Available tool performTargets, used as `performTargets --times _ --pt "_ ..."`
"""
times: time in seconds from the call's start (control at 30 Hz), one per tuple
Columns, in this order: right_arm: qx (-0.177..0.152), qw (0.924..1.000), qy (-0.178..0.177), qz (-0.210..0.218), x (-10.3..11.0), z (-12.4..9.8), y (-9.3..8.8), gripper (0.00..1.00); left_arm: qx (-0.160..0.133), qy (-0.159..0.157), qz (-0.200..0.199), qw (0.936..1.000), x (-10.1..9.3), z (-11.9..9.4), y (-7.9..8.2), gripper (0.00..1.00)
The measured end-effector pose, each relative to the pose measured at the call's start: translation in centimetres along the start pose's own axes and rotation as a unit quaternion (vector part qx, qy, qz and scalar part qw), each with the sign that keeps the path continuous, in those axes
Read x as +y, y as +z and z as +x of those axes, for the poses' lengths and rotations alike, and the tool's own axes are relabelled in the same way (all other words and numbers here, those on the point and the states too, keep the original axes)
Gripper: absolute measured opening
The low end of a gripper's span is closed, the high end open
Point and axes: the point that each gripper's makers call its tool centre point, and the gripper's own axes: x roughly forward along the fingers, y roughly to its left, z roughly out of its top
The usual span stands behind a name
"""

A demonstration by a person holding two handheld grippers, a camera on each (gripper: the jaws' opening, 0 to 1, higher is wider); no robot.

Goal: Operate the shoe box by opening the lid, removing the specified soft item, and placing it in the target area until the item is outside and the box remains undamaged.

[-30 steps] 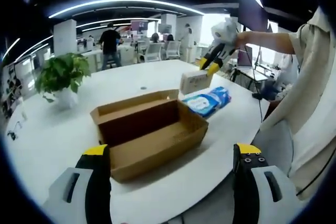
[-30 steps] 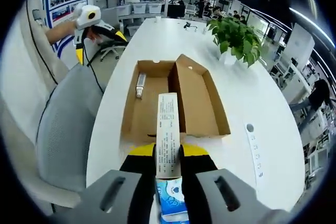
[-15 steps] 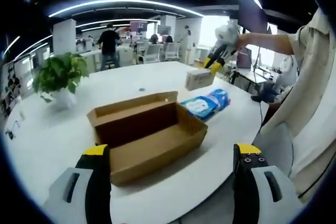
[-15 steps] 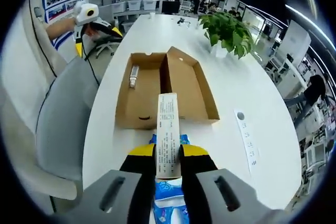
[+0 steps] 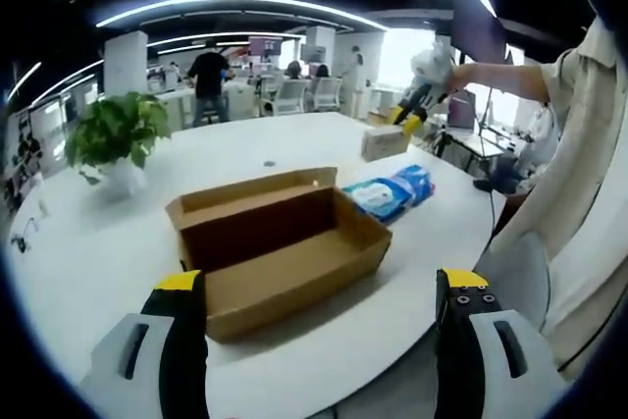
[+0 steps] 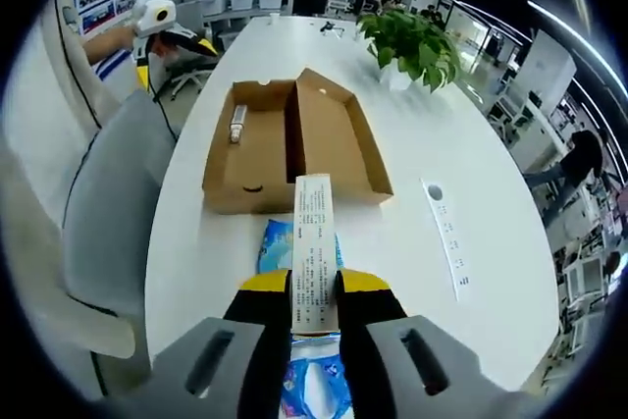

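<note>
An open brown cardboard shoe box (image 5: pixel 280 242) lies on the white table, its lid folded back. In the right gripper view the shoe box (image 6: pixel 294 139) holds a small tube (image 6: pixel 236 125) on its floor. My right gripper (image 6: pixel 314 284) is shut on a narrow white printed carton (image 6: pixel 314 242), held in the air above a blue soft wipes pack (image 6: pixel 278 245) lying on the table. From the left gripper view, the right gripper (image 5: pixel 414 113) carries that carton (image 5: pixel 385 142) above the blue pack (image 5: pixel 392 191). My left gripper (image 5: pixel 319 340) stands open and empty, off the table's near edge.
A potted plant (image 5: pixel 113 139) stands at the table's far side, also plant (image 6: pixel 417 41). A white printed strip (image 6: pixel 446 237) lies on the table. A grey chair (image 6: pixel 108 203) sits beside the table edge. People stand in the office behind.
My right gripper has drawn back from the shoe box with the white carton, now above the blue pack. The left gripper stayed open and nearly still.
</note>
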Motion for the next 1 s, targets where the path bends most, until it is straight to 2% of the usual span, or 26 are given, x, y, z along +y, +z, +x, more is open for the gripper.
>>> performTargets --times 0.27,0.43,1.0 --pt "0.023 0.9997 -0.006 0.0 -1.3 -0.1 -2.4 0.14 0.004 0.006 -0.001 1.0 0.1 0.1 -0.2 1.0" --pt "0.034 0.9994 -0.009 0.006 -1.6 0.0 -3.6 0.14 -0.004 0.01 -0.002 0.9999 0.1 0.4 -0.1 1.0" --pt "0.071 0.997 -0.021 0.025 -3.9 1.3 -8.5 0.15 0.0 0.013 -0.004 0.9999 0.3 0.7 -0.8 1.0"
